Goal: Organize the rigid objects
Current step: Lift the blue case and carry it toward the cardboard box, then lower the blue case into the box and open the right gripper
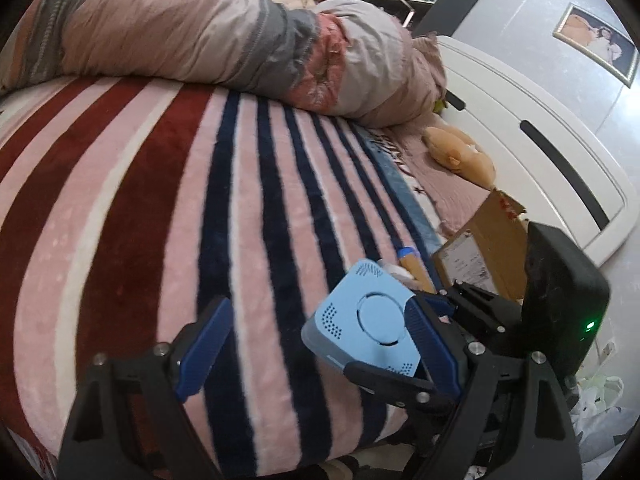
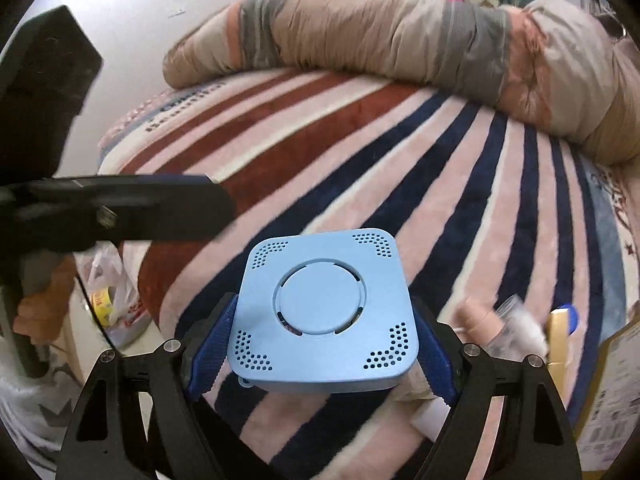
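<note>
A light blue square device (image 2: 324,312) with a round centre disc and dotted corner vents is held between the blue pads of my right gripper (image 2: 320,344), just above the striped blanket (image 2: 360,152). The same device (image 1: 366,318) shows in the left wrist view, low and right of centre, with the right gripper's black frame around it. My left gripper (image 1: 316,344) is open and empty over the blanket (image 1: 160,200), to the left of the device. An open cardboard box (image 1: 484,252) lies on the bed beyond the device.
A rolled duvet (image 1: 224,36) lies across the far side of the bed. A plush toy (image 1: 460,152) lies by the white headboard (image 1: 540,128). Small bottles and a clear container (image 2: 516,324) lie right of the device, next to the box (image 2: 616,392). Plastic bags (image 2: 108,300) sit on the floor.
</note>
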Tool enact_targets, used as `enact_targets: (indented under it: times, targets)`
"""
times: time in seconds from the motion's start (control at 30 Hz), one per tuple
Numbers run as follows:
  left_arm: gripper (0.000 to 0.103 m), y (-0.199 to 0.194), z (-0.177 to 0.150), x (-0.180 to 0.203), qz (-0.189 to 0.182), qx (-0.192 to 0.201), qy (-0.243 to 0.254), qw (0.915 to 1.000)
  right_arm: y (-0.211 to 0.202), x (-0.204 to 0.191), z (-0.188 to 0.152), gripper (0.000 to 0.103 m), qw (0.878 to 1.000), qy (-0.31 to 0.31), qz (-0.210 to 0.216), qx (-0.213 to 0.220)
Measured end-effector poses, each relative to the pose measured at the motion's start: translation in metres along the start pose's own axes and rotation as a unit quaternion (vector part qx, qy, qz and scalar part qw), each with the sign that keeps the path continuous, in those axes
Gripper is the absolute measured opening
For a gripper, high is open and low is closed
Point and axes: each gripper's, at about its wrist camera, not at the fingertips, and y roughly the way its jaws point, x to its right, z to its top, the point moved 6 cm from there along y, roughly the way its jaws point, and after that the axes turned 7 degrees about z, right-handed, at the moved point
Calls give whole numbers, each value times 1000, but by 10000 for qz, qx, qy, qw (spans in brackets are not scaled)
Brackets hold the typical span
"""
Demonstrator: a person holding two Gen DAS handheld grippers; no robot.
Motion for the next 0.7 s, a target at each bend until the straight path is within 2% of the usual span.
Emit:
enact_targets:
  times: [0.23,0.33,0.4,0.43,0.5,0.6,0.7]
  targets:
    - [86,-9,21,52,-1072,45,142,9941,-61,0,26,80,9942,-272,114,1032]
    - [78,-17,34,85,-1454,159,335,9887,-92,5,33,80,9887,-349,71,1456]
    - [67,-22,42,105,-1522,246,495,9868,-112,11,36,80,9851,-353,-47,1681]
    - [64,-24,47,118,-1465,331,615,9867,-120,14,37,80,9837,-356,-109,1757]
    - [50,-28,55,140,-1344,481,859,9860,-141,22,35,80,9800,-364,-274,1935]
    - [38,-30,64,178,-1373,630,1267,9804,-168,39,30,79,9782,-235,-489,2007]
    - [34,-28,68,215,-1465,680,1606,9737,-195,63,19,79,9767,-22,-660,2040]
